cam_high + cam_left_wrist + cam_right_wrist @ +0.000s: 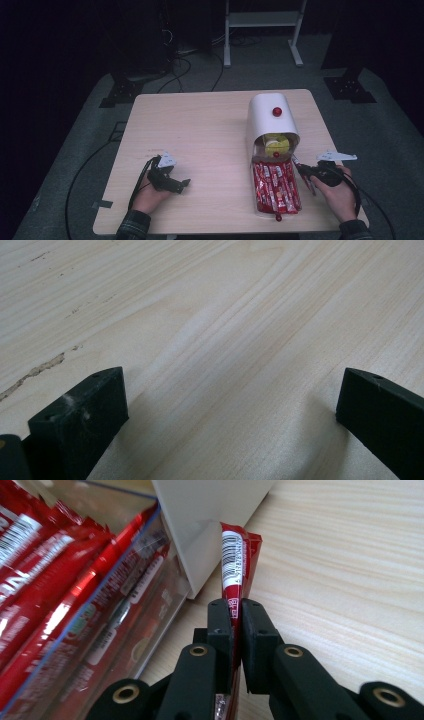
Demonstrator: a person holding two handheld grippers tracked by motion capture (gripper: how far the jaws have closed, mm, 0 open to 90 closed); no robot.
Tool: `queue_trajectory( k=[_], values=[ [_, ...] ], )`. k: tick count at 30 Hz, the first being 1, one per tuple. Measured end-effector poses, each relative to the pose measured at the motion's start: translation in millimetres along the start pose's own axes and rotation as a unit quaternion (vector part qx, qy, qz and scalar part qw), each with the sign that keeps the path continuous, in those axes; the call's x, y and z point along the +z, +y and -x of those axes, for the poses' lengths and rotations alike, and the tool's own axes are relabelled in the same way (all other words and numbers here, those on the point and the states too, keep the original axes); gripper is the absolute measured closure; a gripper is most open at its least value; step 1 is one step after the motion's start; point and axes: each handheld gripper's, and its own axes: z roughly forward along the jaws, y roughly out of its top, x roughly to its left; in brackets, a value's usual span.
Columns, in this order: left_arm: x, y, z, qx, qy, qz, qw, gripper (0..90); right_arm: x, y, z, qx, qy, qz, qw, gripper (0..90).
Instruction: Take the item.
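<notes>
place: lab or recording studio | evidence: dark curtained surroundings; grey carpet floor (395,150); lone pale wooden counter (200,135); black cables (82,172) trailing over the floor; black stand bases (350,87); white metal frame (262,30) behind

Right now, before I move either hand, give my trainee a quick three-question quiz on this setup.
1. True or false: the left gripper is clamped on a packet.
2. The right gripper is shut on what? A) a red knob B) a red packet C) a cable
3. Fill in: the clear tray pulled out in front of the white container is packed with red ____.

Key: 1 false, its jaws stand wide apart over the bare table. 2 B, beside the tray's wall. 3 packets.
</notes>
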Motion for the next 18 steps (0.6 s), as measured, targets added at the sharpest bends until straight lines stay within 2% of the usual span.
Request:
queue_trajectory(
  k=[18],
  values=[
    [0.0, 0.0, 0.0, 0.0, 0.0, 0.0, 1.0, 0.0, 10.7, -5.2, -1.1, -0.001, -0.013, -0.028, 0.9995, 82.8]
  ],
)
